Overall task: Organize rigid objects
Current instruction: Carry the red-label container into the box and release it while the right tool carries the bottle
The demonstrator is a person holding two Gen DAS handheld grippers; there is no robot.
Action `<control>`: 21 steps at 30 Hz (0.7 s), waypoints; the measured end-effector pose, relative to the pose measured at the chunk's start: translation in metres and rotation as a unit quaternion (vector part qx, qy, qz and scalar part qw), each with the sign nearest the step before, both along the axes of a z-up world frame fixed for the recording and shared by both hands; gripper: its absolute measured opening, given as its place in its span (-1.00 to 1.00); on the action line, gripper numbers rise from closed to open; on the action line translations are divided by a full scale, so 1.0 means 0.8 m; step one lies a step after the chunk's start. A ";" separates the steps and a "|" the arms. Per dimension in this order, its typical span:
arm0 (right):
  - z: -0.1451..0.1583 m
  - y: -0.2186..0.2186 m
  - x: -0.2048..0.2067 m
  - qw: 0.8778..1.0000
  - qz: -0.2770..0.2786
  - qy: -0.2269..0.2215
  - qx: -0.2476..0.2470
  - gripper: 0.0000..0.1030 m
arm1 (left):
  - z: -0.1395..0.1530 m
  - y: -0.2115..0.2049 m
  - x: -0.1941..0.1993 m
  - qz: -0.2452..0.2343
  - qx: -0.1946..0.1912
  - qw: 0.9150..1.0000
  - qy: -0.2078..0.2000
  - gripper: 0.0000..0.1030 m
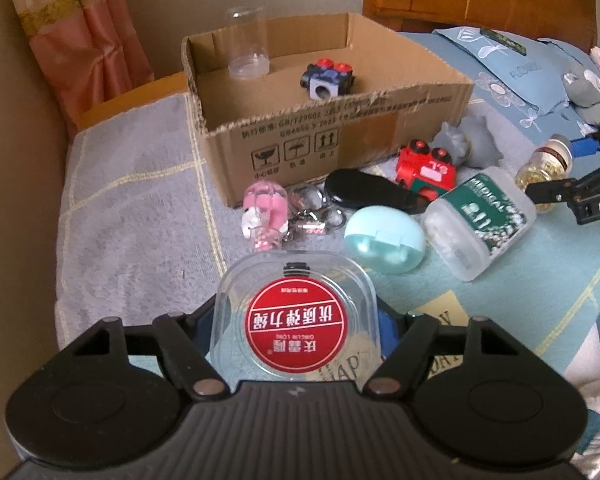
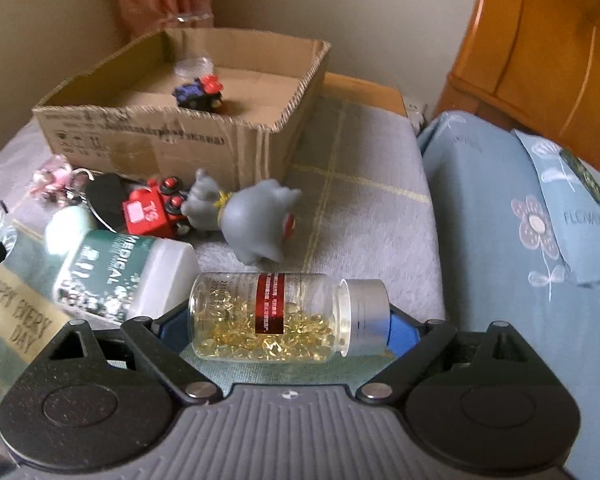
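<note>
Packing hard little things into the cardboard box (image 1: pixel 340 136) on the bed.

I see a clear cup (image 1: pixel 249 46) and a blue toy car (image 1: pixel 328 77) already inside; my left gripper (image 1: pixel 296 320) pinches the clear case (image 1: pixel 296 312), my right gripper (image 2: pixel 290 320) pinches the pill bottle (image 2: pixel 276 316) end to end, so both can go in next.

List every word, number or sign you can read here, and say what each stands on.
"MEDICAL": green-labelled white plastic bottle.
"HAPPY EVERY DAY": yellow patch on the blue bedspread.
"优质弹力绳": red round label on the clear plastic case.
Handling symbols: brown cardboard box; its line of print is blurred.
</note>
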State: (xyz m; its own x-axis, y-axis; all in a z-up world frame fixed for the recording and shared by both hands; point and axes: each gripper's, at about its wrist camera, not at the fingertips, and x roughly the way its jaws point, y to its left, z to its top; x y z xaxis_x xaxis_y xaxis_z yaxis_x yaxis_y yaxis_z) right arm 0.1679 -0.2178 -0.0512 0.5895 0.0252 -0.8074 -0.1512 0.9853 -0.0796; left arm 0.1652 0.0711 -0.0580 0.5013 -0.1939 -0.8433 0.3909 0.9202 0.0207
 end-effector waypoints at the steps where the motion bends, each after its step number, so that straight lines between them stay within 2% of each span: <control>1: 0.005 -0.002 -0.002 1.000 0.004 -0.001 0.006 0.86 | 0.004 -0.001 -0.002 -0.003 0.003 1.000 0.000 0.42; 8: 0.040 -0.007 -0.011 0.999 0.040 -0.015 0.024 0.86 | 0.035 -0.013 -0.011 -0.016 0.019 1.000 -0.009 0.42; 11: 0.055 -0.006 -0.015 0.998 0.058 -0.026 0.027 0.86 | 0.050 -0.016 -0.010 -0.015 0.013 1.000 -0.015 0.42; 17: 0.083 -0.001 -0.005 0.994 0.081 -0.050 0.044 0.86 | 0.084 -0.028 0.005 -0.018 0.009 0.999 -0.046 0.42; 21: 0.104 0.008 0.006 0.992 0.094 -0.077 0.037 0.86 | 0.103 -0.041 0.025 -0.026 0.012 0.998 -0.064 0.42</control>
